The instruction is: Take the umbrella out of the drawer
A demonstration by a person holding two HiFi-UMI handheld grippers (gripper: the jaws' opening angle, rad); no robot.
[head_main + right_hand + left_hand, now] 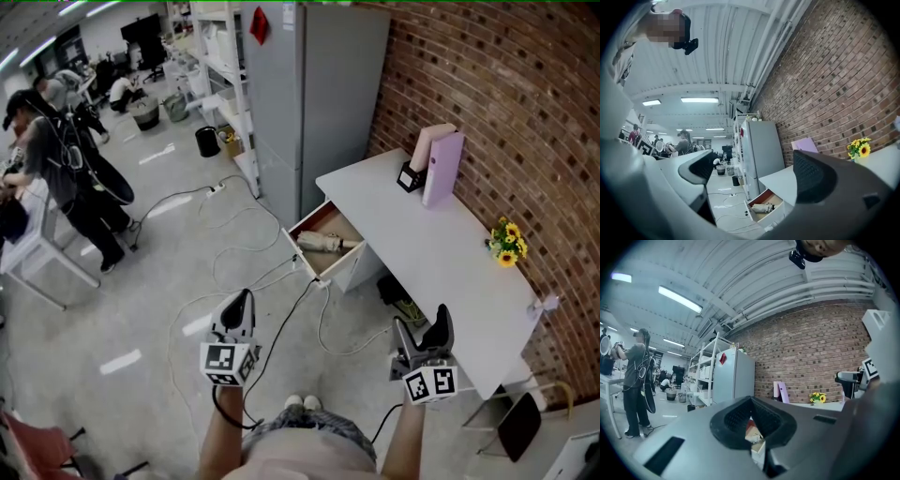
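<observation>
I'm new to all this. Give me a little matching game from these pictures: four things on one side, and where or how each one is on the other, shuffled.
Things:
1. umbrella
2. sunflowers
3. left gripper
4. right gripper

Place or state:
A. jaws wide apart, nothing between them
B. on the white desk, next to the brick wall
C. jaws together
D. lying in the open drawer

Pairs: 1-D, 2-B, 3-C, 4-A

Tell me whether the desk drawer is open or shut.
Open: the drawer juts out from the desk, its inside exposed, the umbrella lying in it.
</observation>
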